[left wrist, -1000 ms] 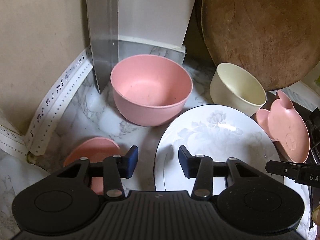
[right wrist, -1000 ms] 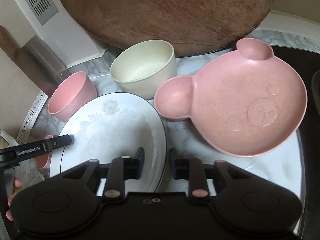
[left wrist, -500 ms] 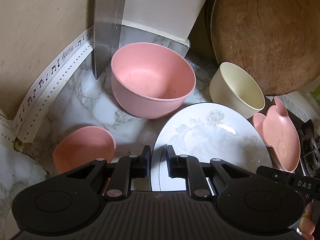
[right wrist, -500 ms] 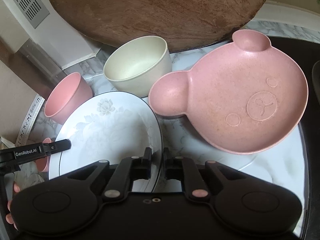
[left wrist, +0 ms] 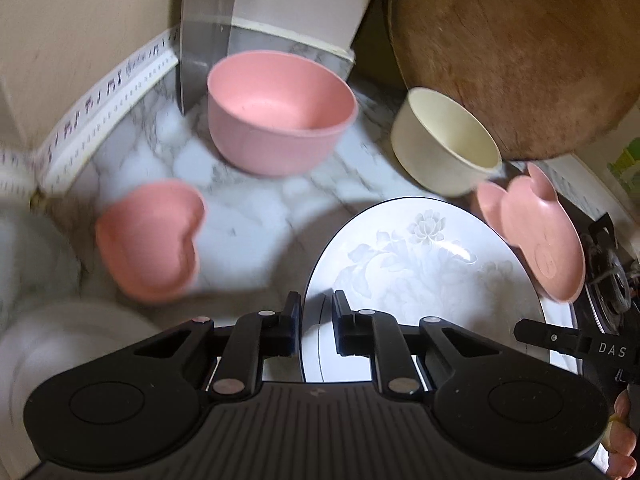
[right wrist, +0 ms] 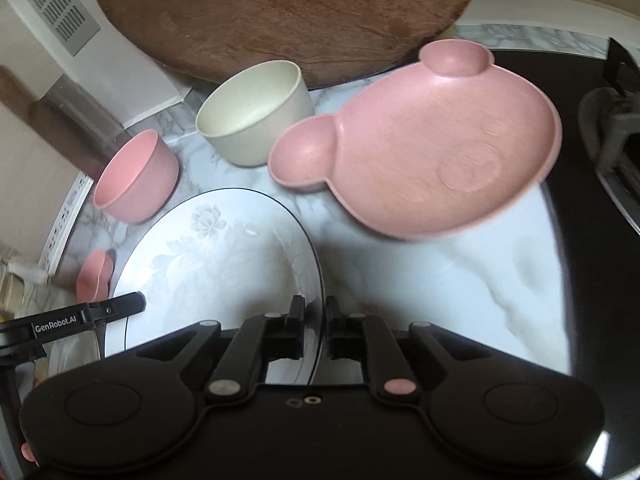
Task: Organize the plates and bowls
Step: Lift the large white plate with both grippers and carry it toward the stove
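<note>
A white floral plate (left wrist: 424, 280) (right wrist: 224, 264) is held off the marble counter by both grippers. My left gripper (left wrist: 316, 320) is shut on its left rim. My right gripper (right wrist: 314, 322) is shut on its right rim. A big pink bowl (left wrist: 280, 112) (right wrist: 136, 176) stands at the back left. A cream bowl (left wrist: 444, 144) (right wrist: 256, 112) stands beside it. A pink bear-shaped plate (left wrist: 536, 236) (right wrist: 424, 140) lies to the right. A small pink heart-shaped dish (left wrist: 152, 240) (right wrist: 94, 276) lies to the left.
A large round wooden board (left wrist: 520, 48) (right wrist: 288, 12) leans at the back. A white rounded object (left wrist: 60, 344) shows blurred at the lower left. A black stove top (right wrist: 600, 152) lies to the right. A wall with a patterned trim strip (left wrist: 112, 92) bounds the left.
Both grippers closed on the white plate's rims and lifted it. The plate has risen and shifted right in the left wrist view, uncovering the heart-shaped dish.
</note>
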Demonstrator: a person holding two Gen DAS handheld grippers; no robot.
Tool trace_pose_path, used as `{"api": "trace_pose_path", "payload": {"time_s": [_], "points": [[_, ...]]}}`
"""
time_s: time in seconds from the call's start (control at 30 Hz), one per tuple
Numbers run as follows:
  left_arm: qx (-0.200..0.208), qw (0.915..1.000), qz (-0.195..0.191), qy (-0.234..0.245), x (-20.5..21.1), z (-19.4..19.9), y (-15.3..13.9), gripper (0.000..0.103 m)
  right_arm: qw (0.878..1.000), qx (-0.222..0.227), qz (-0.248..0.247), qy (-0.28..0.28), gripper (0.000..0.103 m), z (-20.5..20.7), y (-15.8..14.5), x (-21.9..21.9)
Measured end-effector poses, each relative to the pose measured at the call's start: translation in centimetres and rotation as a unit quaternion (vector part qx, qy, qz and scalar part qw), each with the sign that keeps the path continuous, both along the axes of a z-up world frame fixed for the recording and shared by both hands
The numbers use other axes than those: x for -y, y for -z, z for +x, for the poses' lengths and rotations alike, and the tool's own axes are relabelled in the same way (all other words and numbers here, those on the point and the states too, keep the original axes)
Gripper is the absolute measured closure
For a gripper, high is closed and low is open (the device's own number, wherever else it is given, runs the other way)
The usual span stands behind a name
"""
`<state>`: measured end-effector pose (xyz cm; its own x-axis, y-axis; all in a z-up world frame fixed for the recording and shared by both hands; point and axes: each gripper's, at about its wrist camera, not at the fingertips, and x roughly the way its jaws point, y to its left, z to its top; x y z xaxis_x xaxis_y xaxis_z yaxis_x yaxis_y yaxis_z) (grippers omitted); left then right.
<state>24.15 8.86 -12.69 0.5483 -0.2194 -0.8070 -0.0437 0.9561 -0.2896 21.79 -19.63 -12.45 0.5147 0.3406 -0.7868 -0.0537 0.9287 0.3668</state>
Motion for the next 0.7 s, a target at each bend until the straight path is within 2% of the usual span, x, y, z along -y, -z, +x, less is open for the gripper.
{"api": "trace_pose_path", "payload": {"time_s": [0.27,0.7], "points": [[0.003,0.9997,-0.022,0.01,3.0,-4.0,-0.9,0.088,1.0,0.004,0.007,0.007,0.093,-4.4,-1.1,4.1],[0.007,0.9982,-0.019,0.056,9.3,-7.6,-1.2,0.088,0.999,-0.003,0.011,0.041,0.093,-8.9,-0.4,9.9]]}}
